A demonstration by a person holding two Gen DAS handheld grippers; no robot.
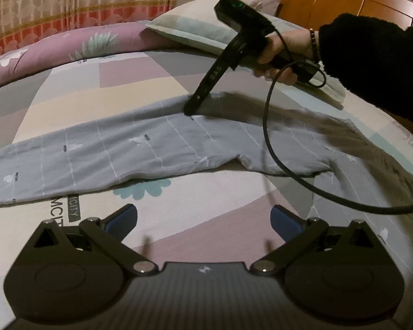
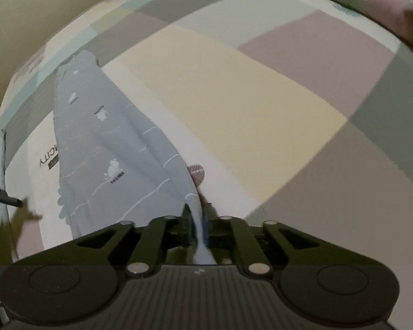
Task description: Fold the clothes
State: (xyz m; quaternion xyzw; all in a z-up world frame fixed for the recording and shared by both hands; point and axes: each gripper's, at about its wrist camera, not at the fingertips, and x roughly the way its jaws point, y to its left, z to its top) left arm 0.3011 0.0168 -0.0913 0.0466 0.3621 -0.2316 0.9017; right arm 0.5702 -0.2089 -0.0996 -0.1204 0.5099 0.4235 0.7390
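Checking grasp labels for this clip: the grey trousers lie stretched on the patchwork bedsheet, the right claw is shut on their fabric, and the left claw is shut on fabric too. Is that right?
Not quite. The left claw is open and holds nothing, hovering over the bedsheet, as the left wrist view shows. The rest holds: the right claw is shut on the grey trousers.

The left tool (image 1: 203, 220) hovers wide open over the bedsheet (image 1: 68, 104), near the grey trousers (image 1: 140, 151).
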